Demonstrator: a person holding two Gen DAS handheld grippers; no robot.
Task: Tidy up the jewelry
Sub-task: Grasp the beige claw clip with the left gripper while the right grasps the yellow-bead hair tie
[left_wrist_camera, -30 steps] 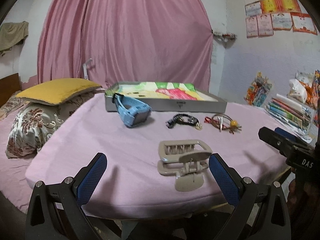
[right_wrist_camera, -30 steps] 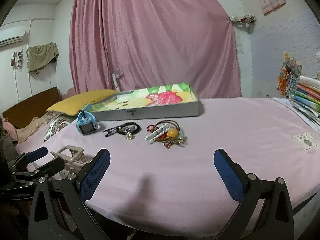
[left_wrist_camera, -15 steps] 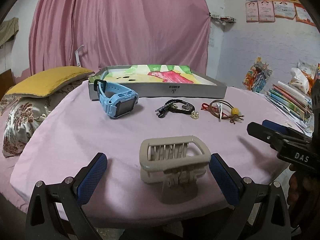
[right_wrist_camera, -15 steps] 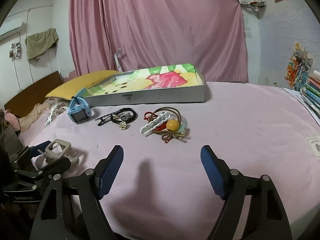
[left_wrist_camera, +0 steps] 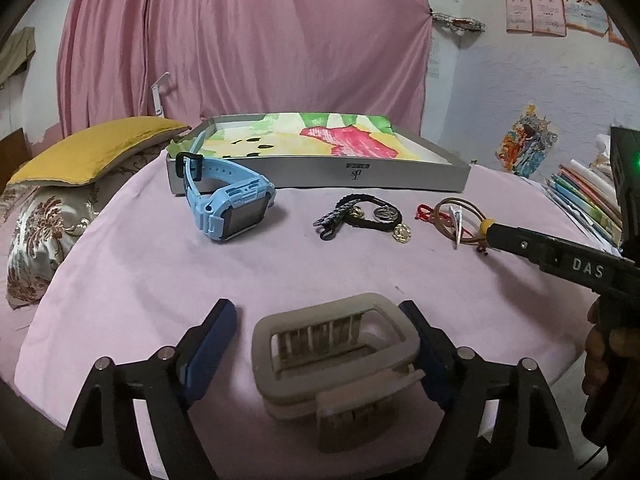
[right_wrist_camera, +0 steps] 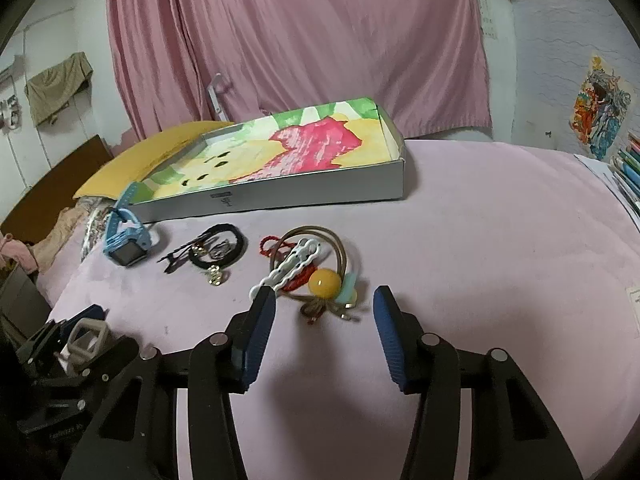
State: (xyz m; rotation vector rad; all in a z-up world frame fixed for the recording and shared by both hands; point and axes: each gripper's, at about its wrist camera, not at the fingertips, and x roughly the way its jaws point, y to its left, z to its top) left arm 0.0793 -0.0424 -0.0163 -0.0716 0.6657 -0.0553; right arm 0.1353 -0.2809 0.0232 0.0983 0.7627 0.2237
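Matt beige plastic hair claw (left_wrist_camera: 336,364). Glossy blue plastic watch (left_wrist_camera: 230,206), dark shiny screen. Soft matt pink cloth (right_wrist_camera: 480,240) covering the desk. Grey box (left_wrist_camera: 320,174) looking like smooth cardboard. Glossy yellow bead (right_wrist_camera: 325,281). Ribbed blue pads (right_wrist_camera: 260,340) on the tongs.

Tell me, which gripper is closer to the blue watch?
Left. The left gripper sits around the beige hair claw, straight in front of the blue watch. The right gripper is farther right, by the hair ties.
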